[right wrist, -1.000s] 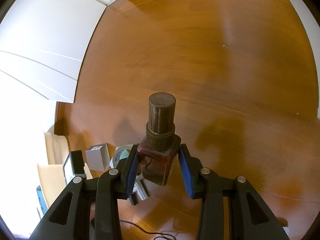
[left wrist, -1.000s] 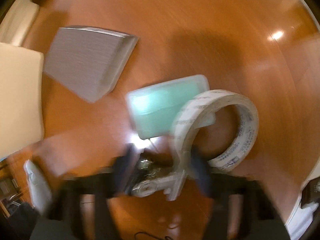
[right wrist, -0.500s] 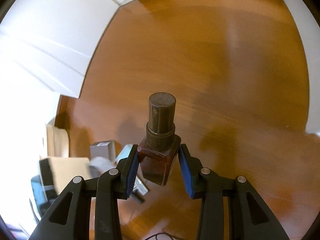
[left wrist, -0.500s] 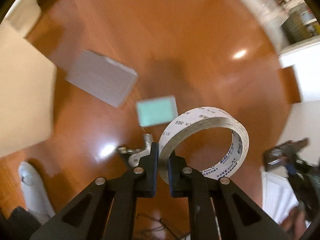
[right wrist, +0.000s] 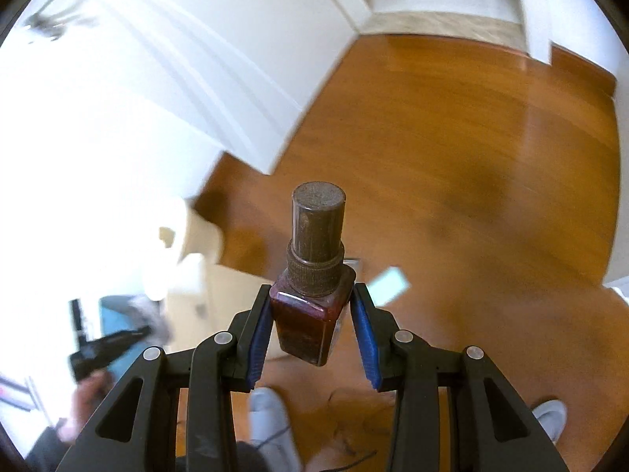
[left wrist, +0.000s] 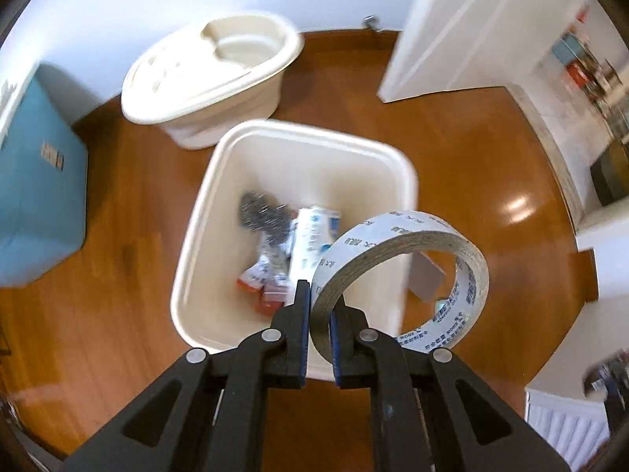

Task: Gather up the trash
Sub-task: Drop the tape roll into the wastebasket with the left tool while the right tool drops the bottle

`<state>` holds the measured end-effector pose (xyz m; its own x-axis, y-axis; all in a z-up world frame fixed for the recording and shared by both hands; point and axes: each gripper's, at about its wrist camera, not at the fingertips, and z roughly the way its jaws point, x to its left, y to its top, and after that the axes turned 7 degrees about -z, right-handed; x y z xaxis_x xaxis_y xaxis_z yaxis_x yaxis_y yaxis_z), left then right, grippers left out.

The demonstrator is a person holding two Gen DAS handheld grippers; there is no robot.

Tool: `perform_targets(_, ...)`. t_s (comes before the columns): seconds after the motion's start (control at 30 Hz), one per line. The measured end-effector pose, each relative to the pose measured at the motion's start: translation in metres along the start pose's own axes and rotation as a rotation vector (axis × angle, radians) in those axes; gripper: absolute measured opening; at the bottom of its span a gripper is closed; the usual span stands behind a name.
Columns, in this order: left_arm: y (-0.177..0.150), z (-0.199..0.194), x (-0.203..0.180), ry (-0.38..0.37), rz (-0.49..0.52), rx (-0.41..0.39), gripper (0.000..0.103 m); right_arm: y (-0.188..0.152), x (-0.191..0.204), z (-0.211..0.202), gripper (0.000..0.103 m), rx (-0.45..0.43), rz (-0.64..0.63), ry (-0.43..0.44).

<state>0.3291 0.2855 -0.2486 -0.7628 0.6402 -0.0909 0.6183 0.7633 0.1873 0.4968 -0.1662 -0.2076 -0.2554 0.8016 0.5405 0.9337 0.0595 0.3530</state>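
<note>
Wood floor (left wrist: 471,149) fills both views. Left wrist view: open cream bin (left wrist: 314,133) at frame centre, already holding wrappers and a white carton (left wrist: 310,244); its detached lid (left wrist: 196,74) sits upper left, a teal box (left wrist: 35,196) at left edge.

Left gripper (left wrist: 317,306) is clamped on the wall of a tape roll (left wrist: 405,279), which hangs lower right of centre, overlapping the bin's right rim. Key relation: bin opening lies ahead and left of the roll, so release likely needs a leftward shift. Left hand looks nearer the bin.

Right gripper (right wrist: 312,314) is closed on a dark red bottle (right wrist: 314,275), cap pointing away along the fingers.

Printing on the tape is too blurred to read.
</note>
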Motion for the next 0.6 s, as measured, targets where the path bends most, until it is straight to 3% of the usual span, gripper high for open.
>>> perform_targets(0.07, 0.004, 0.016, 0.005, 0.042, 0.006, 0.004, 0.039, -0.010, 0.029, -0.007, 0.041, -0.012, -0.011, 0.026)
perform_targets(0.1, 0.010, 0.016, 0.006, 0.060, 0.022, 0.003, 0.073, -0.015, 0.043, -0.008, 0.041, -0.009, -0.020, 0.027)
perform_targets(0.13, 0.010, 0.016, 0.008, 0.064, 0.021, 0.004, 0.091, -0.019, 0.050, -0.009, 0.041, -0.004, -0.028, 0.023)
perform_targets(0.27, 0.015, -0.016, 0.023, -0.028, -0.049, 0.004, 0.090, -0.033, 0.080, 0.001, 0.041, 0.028, -0.048, 0.013)
perform_targets(0.37, 0.015, -0.073, 0.036, -0.119, -0.084, -0.064, 0.090, -0.032, 0.100, 0.014, 0.041, 0.042, -0.073, 0.013)
perform_targets(0.47, 0.004, -0.125, 0.057, -0.196, -0.083, -0.138, 0.091, -0.030, 0.143, 0.048, 0.041, 0.069, -0.108, 0.036)
perform_targets(0.6, -0.009, -0.154, 0.089, -0.254, -0.141, -0.216, 0.090, -0.034, 0.198, 0.106, 0.041, 0.123, -0.158, 0.084)
